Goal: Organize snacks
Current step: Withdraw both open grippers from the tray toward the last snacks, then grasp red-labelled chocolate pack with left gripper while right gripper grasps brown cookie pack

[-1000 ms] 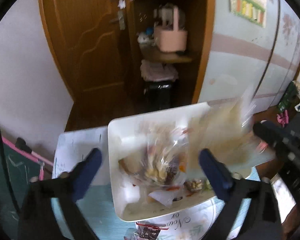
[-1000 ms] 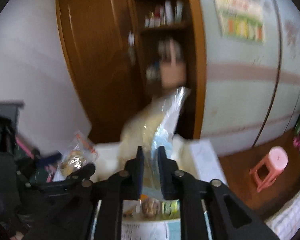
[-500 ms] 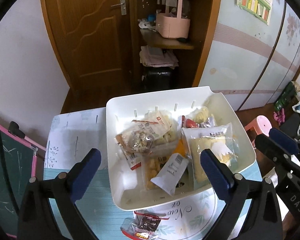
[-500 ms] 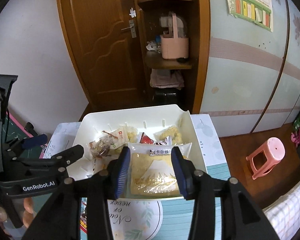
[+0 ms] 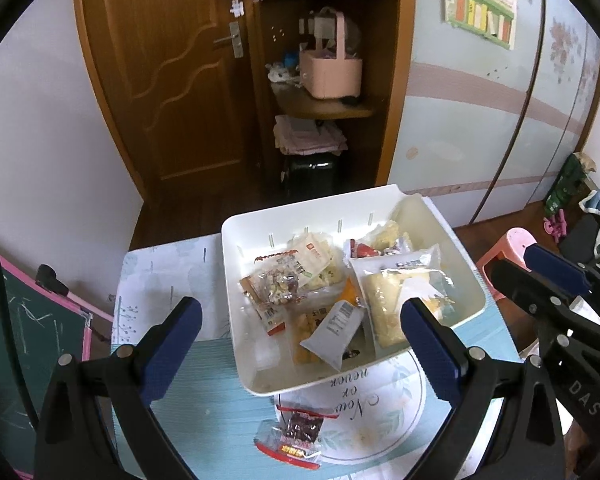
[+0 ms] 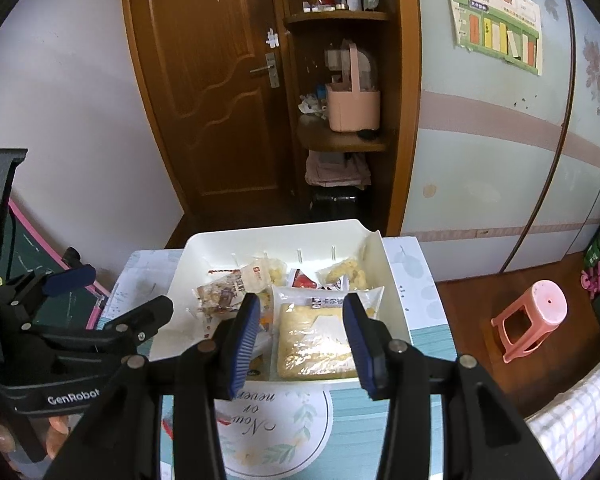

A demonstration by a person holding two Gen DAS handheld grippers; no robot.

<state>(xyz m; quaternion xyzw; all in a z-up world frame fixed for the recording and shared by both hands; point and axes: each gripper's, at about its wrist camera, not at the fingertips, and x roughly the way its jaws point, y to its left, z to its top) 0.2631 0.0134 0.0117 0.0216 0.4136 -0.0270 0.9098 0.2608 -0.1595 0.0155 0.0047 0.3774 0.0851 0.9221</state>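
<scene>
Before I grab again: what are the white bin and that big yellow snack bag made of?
White bin: looks like rigid moulded plastic, smooth and slightly glossy, with slotted walls. Big yellow snack bag: thin clear plastic film, shiny and crinkled, contents visible through it. Both grippers are open.

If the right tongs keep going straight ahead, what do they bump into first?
Most likely the big clear pastry bag lying in the white tray. The open right tongs point right at it, with nothing between, though depth is hard to judge.
</scene>
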